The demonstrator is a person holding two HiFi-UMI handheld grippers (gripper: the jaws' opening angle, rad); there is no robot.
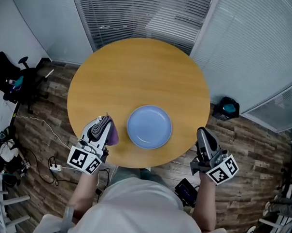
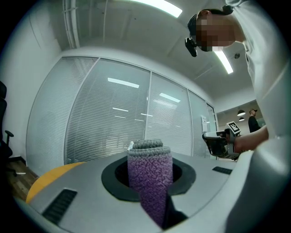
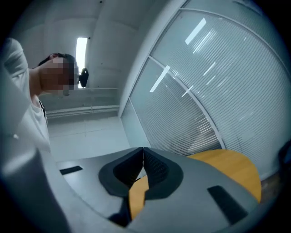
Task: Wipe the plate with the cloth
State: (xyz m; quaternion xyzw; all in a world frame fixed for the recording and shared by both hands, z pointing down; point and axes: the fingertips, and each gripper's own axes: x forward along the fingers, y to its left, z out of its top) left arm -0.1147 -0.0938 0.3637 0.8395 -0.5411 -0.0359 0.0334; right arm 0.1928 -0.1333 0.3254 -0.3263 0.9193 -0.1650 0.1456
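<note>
The wiping has not begun, as far as I can judge. The blue plate (image 1: 149,127) lies bare near the near edge of the round table (image 1: 138,70), and the purple cloth (image 2: 150,177) is just to the plate's left, not on it, pinched between the jaws of the left gripper (image 1: 103,125). The right gripper (image 1: 203,134) hangs just past the table's near right edge, its jaws pressed together on nothing. The whole job seems left to do: carry the cloth onto the plate and rub it across the face.
</note>
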